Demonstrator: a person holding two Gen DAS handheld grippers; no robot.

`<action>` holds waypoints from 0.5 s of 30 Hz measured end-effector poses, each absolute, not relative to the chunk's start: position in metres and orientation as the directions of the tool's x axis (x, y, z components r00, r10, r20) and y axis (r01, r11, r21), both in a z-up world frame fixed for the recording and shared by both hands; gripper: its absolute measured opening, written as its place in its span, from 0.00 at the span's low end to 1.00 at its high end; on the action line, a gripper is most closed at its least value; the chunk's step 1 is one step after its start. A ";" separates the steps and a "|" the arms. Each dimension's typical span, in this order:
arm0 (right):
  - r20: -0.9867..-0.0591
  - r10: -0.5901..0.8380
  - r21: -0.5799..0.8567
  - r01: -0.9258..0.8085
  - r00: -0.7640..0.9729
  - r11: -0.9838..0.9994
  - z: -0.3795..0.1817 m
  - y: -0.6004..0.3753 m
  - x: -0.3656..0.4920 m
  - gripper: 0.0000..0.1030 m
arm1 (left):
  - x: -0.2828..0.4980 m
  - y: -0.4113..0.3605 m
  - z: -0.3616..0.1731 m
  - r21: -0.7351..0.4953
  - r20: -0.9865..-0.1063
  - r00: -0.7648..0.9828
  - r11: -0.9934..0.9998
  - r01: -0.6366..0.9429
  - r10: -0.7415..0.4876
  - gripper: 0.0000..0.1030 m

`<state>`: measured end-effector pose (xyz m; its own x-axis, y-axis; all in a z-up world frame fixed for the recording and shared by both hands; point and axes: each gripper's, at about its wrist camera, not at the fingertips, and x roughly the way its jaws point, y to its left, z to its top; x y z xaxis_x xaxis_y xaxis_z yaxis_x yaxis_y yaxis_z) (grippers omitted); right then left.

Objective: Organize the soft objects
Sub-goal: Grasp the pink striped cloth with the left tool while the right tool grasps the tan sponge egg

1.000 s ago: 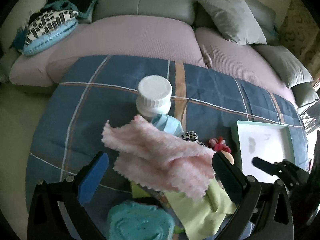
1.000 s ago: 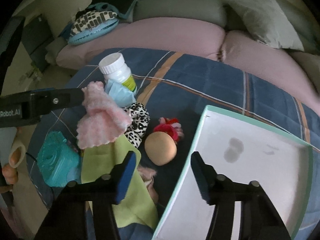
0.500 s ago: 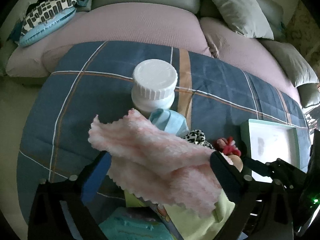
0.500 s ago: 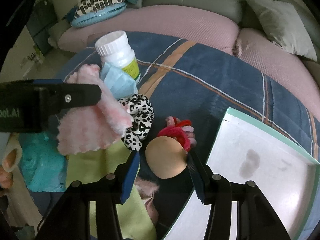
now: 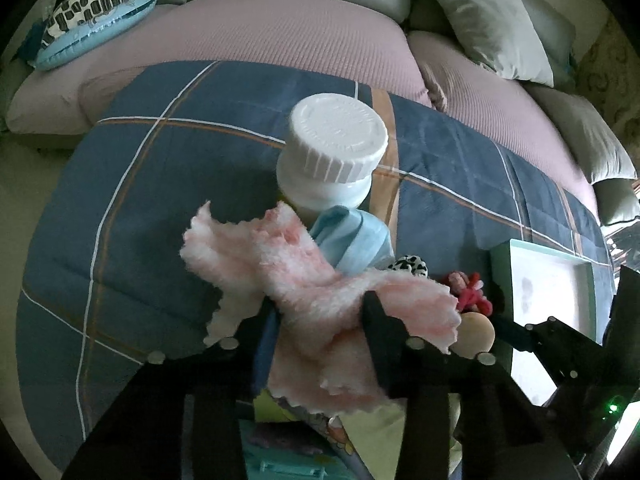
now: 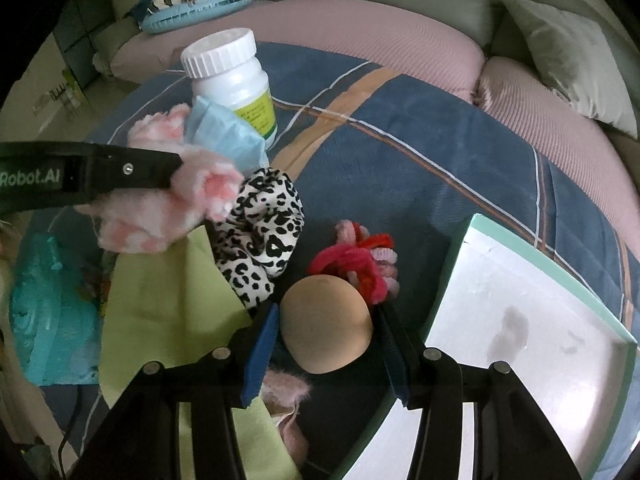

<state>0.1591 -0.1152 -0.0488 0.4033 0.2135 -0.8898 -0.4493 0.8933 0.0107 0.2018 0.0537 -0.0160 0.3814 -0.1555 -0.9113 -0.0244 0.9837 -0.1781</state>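
A pink fluffy cloth (image 5: 288,264) lies on top of a pile on the blue plaid blanket (image 5: 160,208). My left gripper (image 5: 320,308) is closing its jaws on it, and the cloth is bunched and pinched between the pads. In the right wrist view one left fingertip (image 6: 132,172) presses into the same pink cloth (image 6: 160,216). My right gripper (image 6: 326,320) points down over a tan egg-shaped ball (image 6: 324,320). The ball rests on the blanket between the pads with thin gaps at both sides.
A leopard-print scrunchie (image 6: 264,232), a red-and-pink yarn tie (image 6: 356,260), a light-blue cloth (image 6: 224,132) and a green cloth (image 6: 160,300) crowd around. A white bottle (image 6: 232,80) stands behind. A mint-rimmed white tray (image 6: 540,256) lies to the right, a teal object (image 6: 44,320) to the left.
The left jaws came from wide open to pinched on the pink cloth, bunching it. Both grippers sank toward the pile, and the ball now lies deeper between the right fingers.
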 end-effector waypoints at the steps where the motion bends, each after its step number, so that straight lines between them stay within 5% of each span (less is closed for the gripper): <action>1: -0.891 0.212 0.009 -0.450 0.402 0.893 -0.050 -0.115 0.160 0.51 | 0.201 0.054 -0.016 -0.182 -0.910 0.382 0.983 -0.025 -0.159 0.34; 15: -0.884 0.235 0.047 -0.423 0.405 0.905 -0.047 -0.124 0.145 0.42 | 0.176 0.073 0.001 -0.230 -0.861 0.482 0.970 -0.081 -0.164 0.20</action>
